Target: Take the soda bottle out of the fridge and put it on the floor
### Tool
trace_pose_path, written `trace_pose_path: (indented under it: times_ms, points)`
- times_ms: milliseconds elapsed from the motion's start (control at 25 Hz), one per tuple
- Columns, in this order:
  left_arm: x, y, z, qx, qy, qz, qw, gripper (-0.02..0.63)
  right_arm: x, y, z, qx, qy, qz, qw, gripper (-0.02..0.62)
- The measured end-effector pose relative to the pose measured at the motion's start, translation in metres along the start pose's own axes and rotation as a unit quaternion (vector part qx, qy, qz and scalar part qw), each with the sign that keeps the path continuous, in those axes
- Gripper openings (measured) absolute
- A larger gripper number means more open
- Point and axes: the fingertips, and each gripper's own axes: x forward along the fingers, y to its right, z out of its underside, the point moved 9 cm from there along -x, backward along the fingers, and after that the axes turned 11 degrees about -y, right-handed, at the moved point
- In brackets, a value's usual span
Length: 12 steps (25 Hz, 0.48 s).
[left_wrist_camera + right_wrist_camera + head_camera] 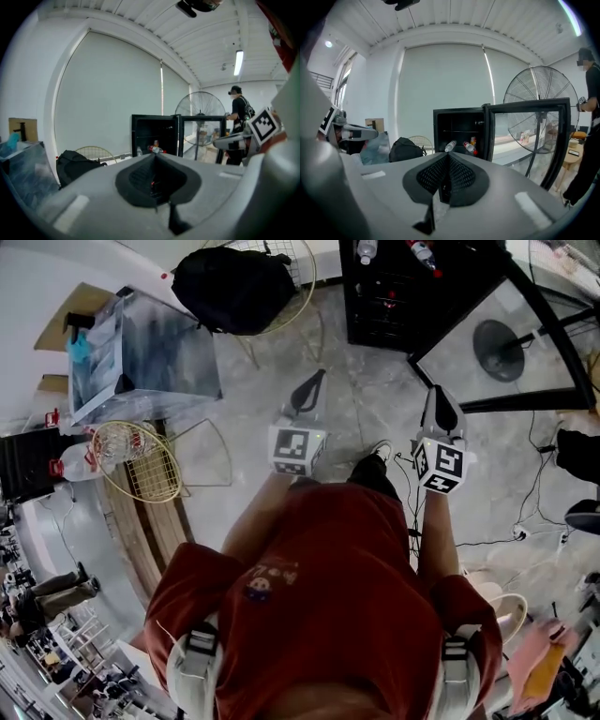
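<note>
A small black fridge (403,296) stands open ahead of me, its glass door (506,343) swung out to the right. Inside lie a soda bottle with a red label (470,147), also in the head view (422,254), a clear water bottle (450,146) and a small can (473,139). My left gripper (320,374) and right gripper (436,390) are held side by side above the floor, well short of the fridge and pointing at it. The left gripper (154,157) and the right gripper (448,155) are both shut with nothing between their jaws.
A black backpack (234,287) rests on a wire chair at the fridge's left. A clear plastic box (141,352) and a second wire chair (141,460) stand further left. A standing fan (539,103) is behind the glass door. Cables (534,512) lie on the floor at right. Another person (239,112) stands at the right.
</note>
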Motion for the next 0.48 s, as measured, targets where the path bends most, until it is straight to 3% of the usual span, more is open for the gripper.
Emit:
trace_pose_path:
  times_ms: [280, 480]
  points:
    - [0.070, 0.039, -0.039, -0.006, 0.008, -0.011, 0.9999, -0.002, 0.029, 0.073, -0.022, -0.008, 0.007, -0.023, 1.000, 0.000]
    - [0.099, 0.047, -0.056, -0.001, 0.028, -0.018, 0.9994, -0.002, 0.049, 0.096, -0.039, -0.030, 0.011, -0.054, 0.998, 0.000]
